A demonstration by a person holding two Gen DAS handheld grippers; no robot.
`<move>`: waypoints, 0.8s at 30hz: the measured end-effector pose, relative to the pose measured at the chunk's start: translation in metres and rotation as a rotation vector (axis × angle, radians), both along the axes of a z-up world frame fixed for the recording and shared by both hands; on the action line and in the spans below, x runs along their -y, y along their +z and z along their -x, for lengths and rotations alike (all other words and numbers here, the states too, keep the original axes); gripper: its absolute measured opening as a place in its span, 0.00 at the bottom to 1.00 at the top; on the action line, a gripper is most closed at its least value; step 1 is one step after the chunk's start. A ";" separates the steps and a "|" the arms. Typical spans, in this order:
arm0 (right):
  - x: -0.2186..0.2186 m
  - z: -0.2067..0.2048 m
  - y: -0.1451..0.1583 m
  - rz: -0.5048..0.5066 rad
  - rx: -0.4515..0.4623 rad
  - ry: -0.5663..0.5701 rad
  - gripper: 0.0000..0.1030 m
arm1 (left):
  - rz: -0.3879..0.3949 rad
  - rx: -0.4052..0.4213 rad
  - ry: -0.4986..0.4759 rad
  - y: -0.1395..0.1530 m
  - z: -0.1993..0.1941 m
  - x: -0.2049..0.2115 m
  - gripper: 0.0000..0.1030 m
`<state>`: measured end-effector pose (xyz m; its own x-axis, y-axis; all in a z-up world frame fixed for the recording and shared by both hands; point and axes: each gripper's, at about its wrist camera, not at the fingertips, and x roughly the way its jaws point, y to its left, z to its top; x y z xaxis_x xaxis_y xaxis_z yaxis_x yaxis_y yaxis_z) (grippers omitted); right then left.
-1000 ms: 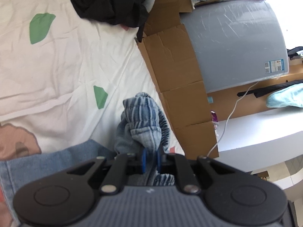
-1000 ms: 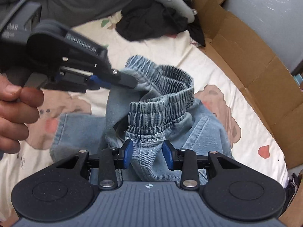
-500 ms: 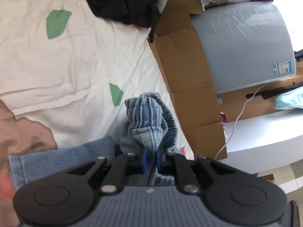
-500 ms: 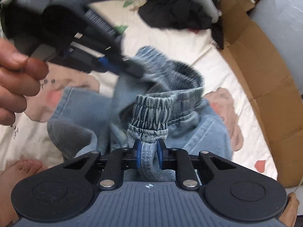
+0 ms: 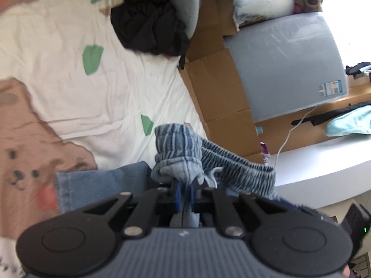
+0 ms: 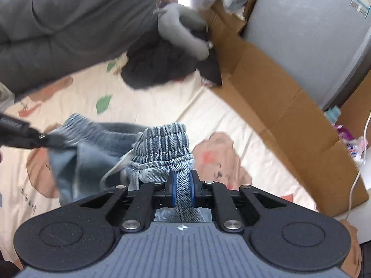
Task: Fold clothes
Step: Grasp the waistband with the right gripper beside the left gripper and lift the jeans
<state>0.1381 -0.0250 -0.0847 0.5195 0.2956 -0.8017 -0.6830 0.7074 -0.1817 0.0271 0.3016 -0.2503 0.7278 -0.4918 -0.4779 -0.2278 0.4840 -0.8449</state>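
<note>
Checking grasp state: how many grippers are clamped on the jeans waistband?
2. The left gripper pinches one bunched end of the jeans' elastic waistband; the right gripper pinches the other end, waistband stretched between them.

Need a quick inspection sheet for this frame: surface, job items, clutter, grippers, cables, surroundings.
Surface: bedsheet, cream with green leaf and brown bear prints, wrinkled.
Job's things: blue jeans, lifted by the elastic waistband, which spans between both grippers; a leg hem lies on the sheet in the left wrist view.
Clutter: black garment heaped at the far edge; grey garment beside it.
Grippers: left gripper shut on the jeans waistband; right gripper shut on another part of the waistband.
Cables: white cable running down past the cardboard onto the white ledge.
Surroundings: flattened cardboard along the bed edge, grey panel behind it, a dark grey sleeve overhead.
</note>
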 end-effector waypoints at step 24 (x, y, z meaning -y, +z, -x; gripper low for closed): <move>-0.176 -0.074 -0.017 -0.094 -0.054 0.290 0.09 | -0.233 -0.136 0.214 0.055 0.091 -0.124 0.06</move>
<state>0.2119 0.1508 -0.1013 0.3600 0.4992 -0.7882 -0.8658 0.4935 -0.0829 -0.0641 0.4252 -0.1950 0.7248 -0.2009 -0.6591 -0.4482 0.5891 -0.6724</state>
